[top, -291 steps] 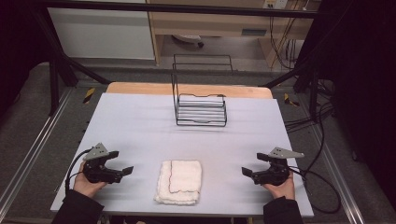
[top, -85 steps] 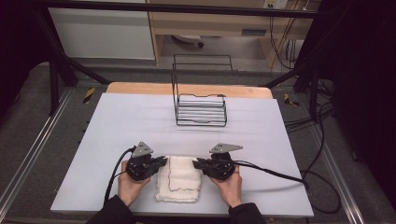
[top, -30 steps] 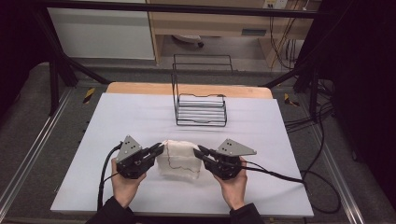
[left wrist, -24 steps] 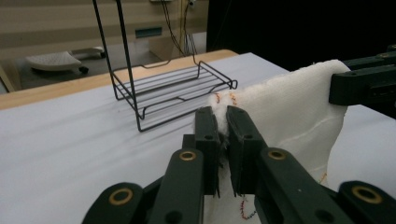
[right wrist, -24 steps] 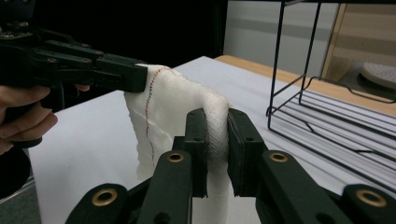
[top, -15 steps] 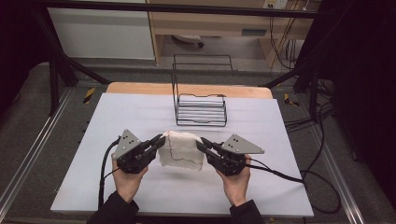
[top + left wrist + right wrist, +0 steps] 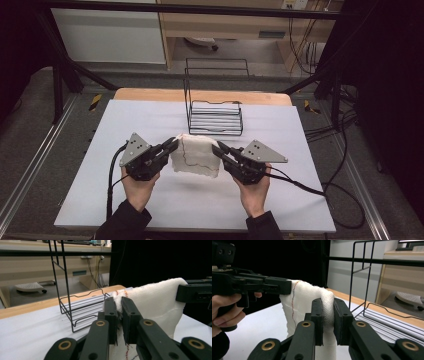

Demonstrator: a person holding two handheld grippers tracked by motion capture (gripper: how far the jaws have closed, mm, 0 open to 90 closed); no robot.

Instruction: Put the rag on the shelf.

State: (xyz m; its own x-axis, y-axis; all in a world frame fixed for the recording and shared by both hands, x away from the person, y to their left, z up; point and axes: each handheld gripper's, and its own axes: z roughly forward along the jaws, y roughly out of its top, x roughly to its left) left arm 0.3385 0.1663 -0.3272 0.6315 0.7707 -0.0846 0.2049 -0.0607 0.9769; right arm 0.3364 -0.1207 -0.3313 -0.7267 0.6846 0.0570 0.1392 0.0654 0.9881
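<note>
A folded white towel (image 7: 195,154) with a thin dark stitched line hangs in the air above the table, held at its two upper corners. My left gripper (image 7: 172,144) is shut on its left corner, and the cloth (image 7: 155,300) drapes off to the right of the closed jaws. My right gripper (image 7: 217,147) is shut on the right corner; a thick fold of towel (image 7: 327,303) is pinched between its pads. In the right gripper view the left gripper (image 7: 284,286) clamps the far corner. A black wire rack (image 7: 214,112) stands just beyond the towel.
The white table top (image 7: 125,120) stretches wide on both sides, with a wooden edge (image 7: 150,94) at the back. Black frame poles (image 7: 60,75) stand at the left and right rear. Cables (image 7: 325,190) trail off the right side.
Both grippers came in from the table's sides, shut on the towel's corners and lifted it. Over the last second the towel has risen and moved toward the wire rack.
</note>
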